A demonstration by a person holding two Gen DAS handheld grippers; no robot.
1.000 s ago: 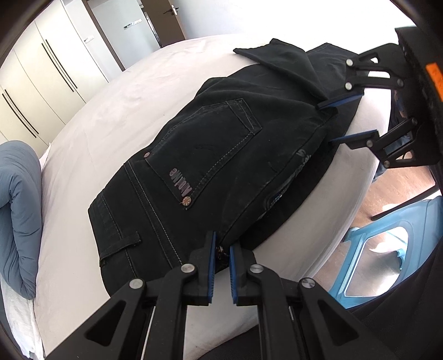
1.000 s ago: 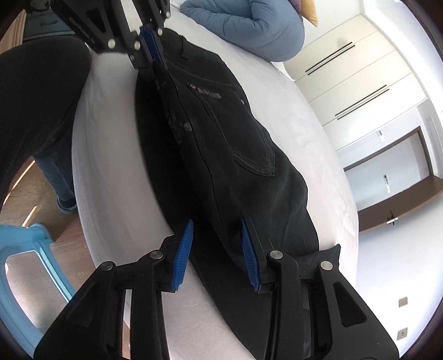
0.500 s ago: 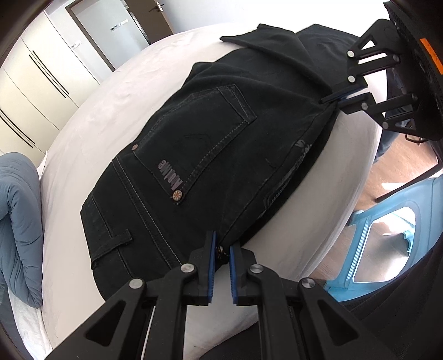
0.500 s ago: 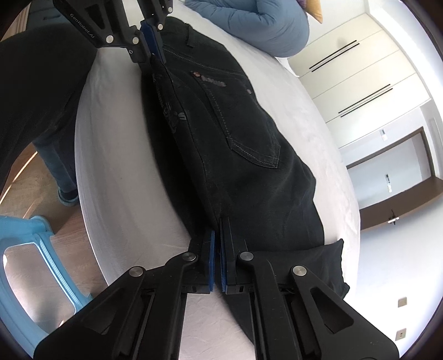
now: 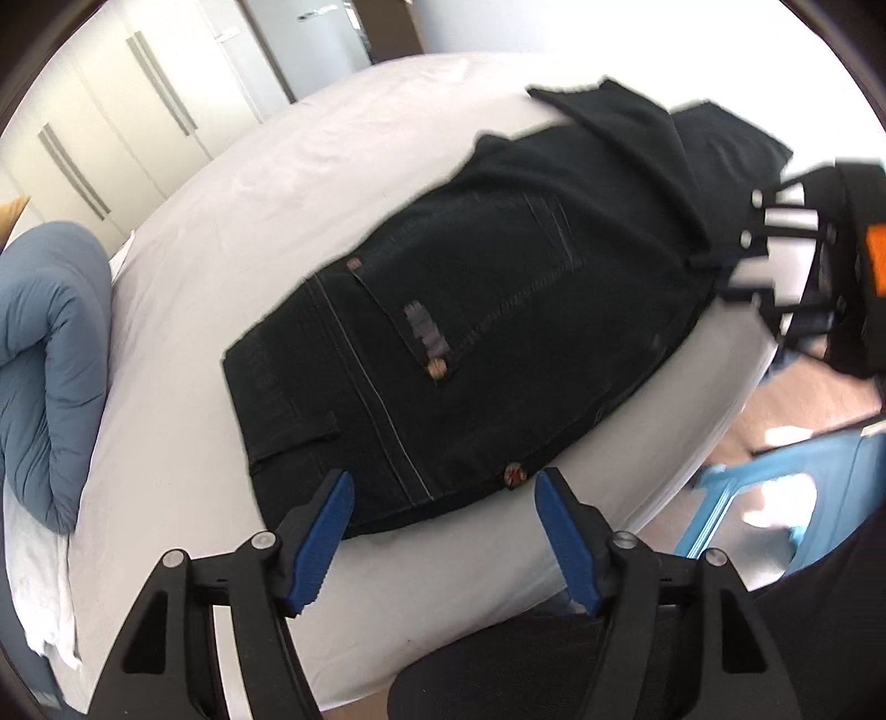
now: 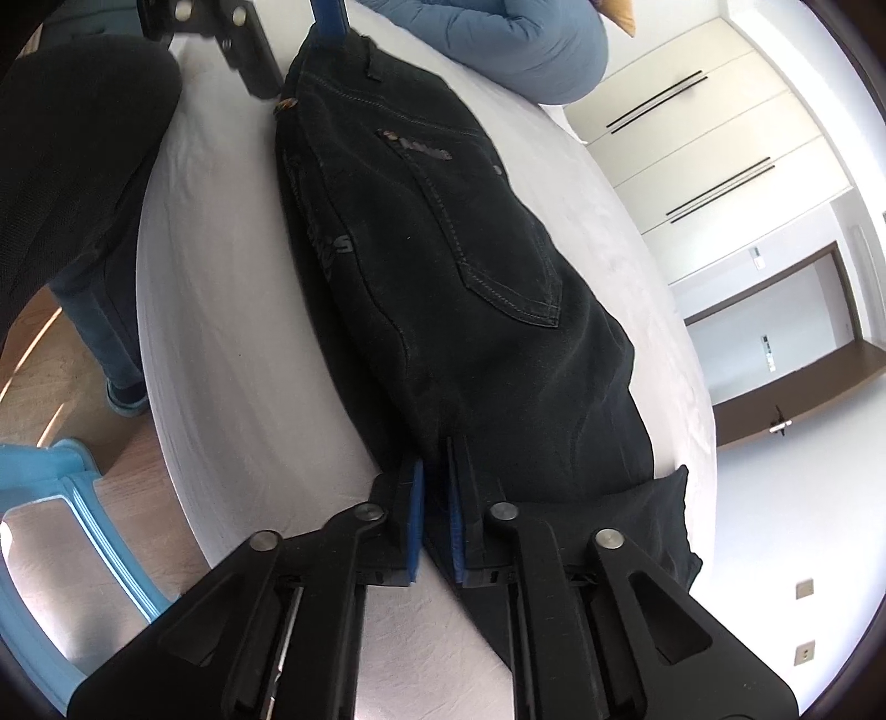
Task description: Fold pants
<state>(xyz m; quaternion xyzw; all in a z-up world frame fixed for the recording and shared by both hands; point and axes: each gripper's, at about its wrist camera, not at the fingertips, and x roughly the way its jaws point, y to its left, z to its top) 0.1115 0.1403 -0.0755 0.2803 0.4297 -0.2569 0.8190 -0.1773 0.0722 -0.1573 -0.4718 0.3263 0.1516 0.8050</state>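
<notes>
Motion blur is smearing the left wrist view: the pocket label on the pants (image 5: pixel 459 343) is proving unreadable, and the right tool (image 5: pixel 725 274) is showing only as streaks at the frame's edge. In the right wrist view, the left tool (image 6: pixel 288 33) is running off the top border, and the pants' lower fold is lying hidden under the upper layer.

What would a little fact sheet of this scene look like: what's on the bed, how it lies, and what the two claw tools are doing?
garment: black pants, folded lengthwise, back pocket facing up
surface: bed with white sheet
left gripper: jaws have just been opening, wide apart at the waistband end, pads off the cloth
right gripper: jaws have just been opening slightly, narrow gap, fabric between the pads
also on bed: blue duvet, bunched at one side
beside bed: light blue plastic chair on a wooden floor
</notes>
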